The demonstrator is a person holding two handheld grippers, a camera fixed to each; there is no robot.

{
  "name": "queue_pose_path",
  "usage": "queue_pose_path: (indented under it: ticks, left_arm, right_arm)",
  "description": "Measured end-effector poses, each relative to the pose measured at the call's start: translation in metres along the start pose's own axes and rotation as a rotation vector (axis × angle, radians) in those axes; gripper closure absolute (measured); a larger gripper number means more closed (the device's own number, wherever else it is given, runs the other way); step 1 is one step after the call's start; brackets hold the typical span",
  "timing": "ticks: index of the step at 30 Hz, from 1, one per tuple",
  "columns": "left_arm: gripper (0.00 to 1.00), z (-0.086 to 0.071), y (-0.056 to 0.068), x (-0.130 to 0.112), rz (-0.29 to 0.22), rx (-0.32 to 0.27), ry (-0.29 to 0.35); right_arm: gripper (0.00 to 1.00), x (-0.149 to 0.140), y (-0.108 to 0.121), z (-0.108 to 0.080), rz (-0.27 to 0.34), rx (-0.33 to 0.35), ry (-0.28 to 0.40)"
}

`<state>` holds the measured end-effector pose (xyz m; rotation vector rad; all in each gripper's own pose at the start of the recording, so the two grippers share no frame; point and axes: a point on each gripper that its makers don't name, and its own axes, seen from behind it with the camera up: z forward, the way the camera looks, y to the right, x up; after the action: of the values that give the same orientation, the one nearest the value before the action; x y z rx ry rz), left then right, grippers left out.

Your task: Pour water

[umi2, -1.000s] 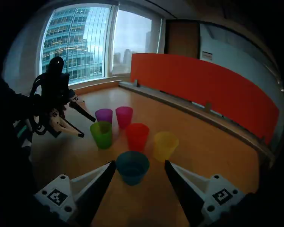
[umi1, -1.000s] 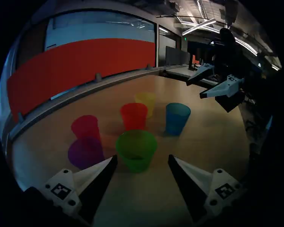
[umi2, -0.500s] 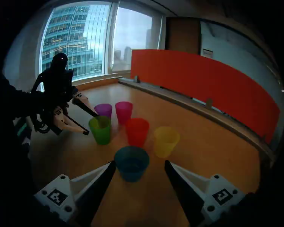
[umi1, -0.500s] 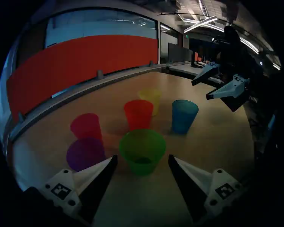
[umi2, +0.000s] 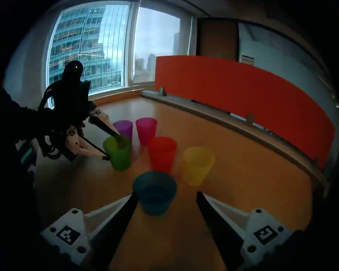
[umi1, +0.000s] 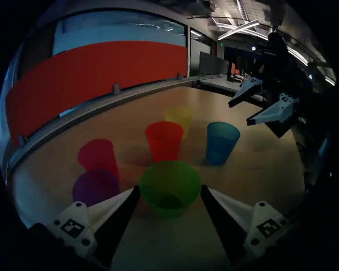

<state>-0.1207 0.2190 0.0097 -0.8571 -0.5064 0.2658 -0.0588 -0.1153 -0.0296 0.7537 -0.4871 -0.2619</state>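
Left gripper (umi1: 169, 188) advanced, jaws apart flanking green cup (umi1: 170, 179), right gripper (umi2: 166, 194) jaws apart near blue cup (umi2: 154, 193)

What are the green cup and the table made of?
Green cup: probably plastic, slightly glossy and see-through, since light glows through its thin wall. Table: looks like smooth wood or wood-look laminate, warm brown with a soft sheen.

The left gripper (umi1: 169, 190) reaches over a wooden table (umi1: 260, 158), its fingers spread wide, with a green cup (umi1: 169, 178) sitting between the tips. Whether they touch it can't be told. Beyond stand an orange cup (umi1: 164, 140) and a yellow cup (umi1: 178, 117), with a blue cup (umi1: 221, 142) to the right and pink (umi1: 96, 154) and purple (umi1: 92, 187) cups to the left. Far right, the right gripper (umi1: 238, 114) hangs above the table, fingers apart.
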Motion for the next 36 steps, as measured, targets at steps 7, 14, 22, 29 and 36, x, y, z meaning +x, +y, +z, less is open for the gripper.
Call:
queue_pose_path:
  ticks: [7,14,22,29,36]
  left_arm:
    - [0.00,0.006,-0.002,0.001,0.008,0.002,0.002]
    - [0.00,0.007,-0.003,0.003,0.008,0.003,0.003]
    - [0.11,0.007,-0.001,0.003,0.006,0.004,0.000]
    - [0.11,0.005,0.000,0.005,0.000,0.000,0.004]
    - [0.11,-0.002,0.001,0.013,0.001,0.001,0.022]
  right_arm:
    - [0.00,0.000,0.001,0.003,0.004,0.002,-0.002]
    - [0.00,-0.001,0.002,0.004,0.008,0.002,-0.005]
    - [0.00,-0.001,0.002,0.006,0.008,0.006,-0.008]
    - [0.00,-0.003,-0.002,0.008,0.002,0.010,-0.010]
    - [0.00,-0.009,-0.007,0.014,-0.001,0.017,-0.019]
